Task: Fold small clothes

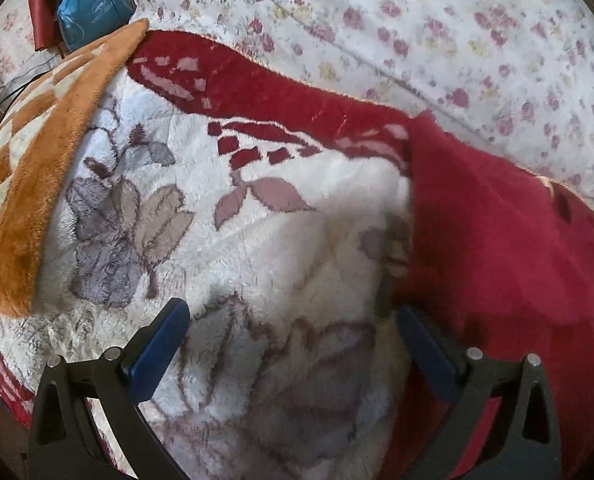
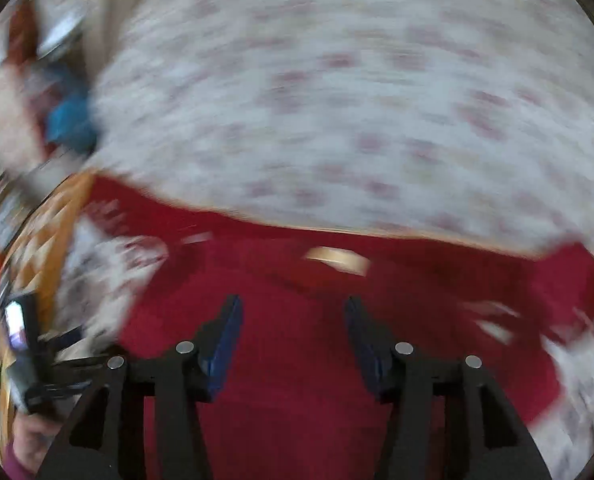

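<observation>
1. The left gripper (image 1: 293, 320) hangs over a white fleece blanket (image 1: 257, 248) with grey and mauve leaves; its jaws stand wide apart, released, with only blanket pile between the blue pads.
2. A red garment (image 1: 497, 248) lies just right of the left jaws, its edge beside the right-hand pad.
3. The right gripper (image 2: 293, 312) sits above the same red garment (image 2: 297, 420); its jaws are parted and grasp nothing, though the view is blurred.
4. Beyond both jaws spreads a floral bedsheet (image 1: 417, 32).
5. An orange checked blanket (image 1: 37, 168) lies left of the left jaws.
</observation>
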A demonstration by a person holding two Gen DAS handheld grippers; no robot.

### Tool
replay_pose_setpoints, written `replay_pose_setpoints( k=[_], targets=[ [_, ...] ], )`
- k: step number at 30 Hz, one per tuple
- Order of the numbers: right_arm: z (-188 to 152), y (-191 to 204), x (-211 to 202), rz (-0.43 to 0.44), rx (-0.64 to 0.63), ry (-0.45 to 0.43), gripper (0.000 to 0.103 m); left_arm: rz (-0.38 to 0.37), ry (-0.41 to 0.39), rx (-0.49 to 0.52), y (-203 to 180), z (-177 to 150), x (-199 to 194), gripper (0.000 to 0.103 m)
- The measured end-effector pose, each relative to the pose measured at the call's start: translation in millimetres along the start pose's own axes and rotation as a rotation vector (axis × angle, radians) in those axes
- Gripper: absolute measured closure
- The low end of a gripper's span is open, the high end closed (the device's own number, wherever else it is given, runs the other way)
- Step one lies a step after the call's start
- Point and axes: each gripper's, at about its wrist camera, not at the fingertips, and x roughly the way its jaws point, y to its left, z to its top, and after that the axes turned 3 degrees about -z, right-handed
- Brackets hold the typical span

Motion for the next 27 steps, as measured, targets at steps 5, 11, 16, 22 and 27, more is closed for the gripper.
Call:
replay_pose_setpoints(
  k=[5, 11, 16, 22, 27],
  targets=[
    [9.9, 40.4, 84.4, 0.012, -0.126, 0.131, 0.033, -0.008, 0.014, -0.010, 6.9, 2.0, 5.4, 0.000],
    [-0.1, 37.7, 110.2, 0.001, -0.173, 0.195, 0.081, -0.031, 0.041, -0.054, 20.0, 3.1, 13.4, 0.000],
    [1.4, 26.5, 121.9, -0.119, -0.139, 0.180, 0.087, -0.003, 0.027, -0.027, 13.4, 5.7, 7.6, 0.000],
    [2.5, 27.5, 70.2, -0.009, -0.029, 0.046, 0.053, -0.005, -0.081, -0.049, 19.6, 13.8, -22.4, 0.000],
    [-24.7, 65.5, 67.6, 0.088, -0.099, 0.090, 0.053, -0.050, -0.108, -0.094, 16.6, 21.8, -28.5, 0.000]
  ],
)
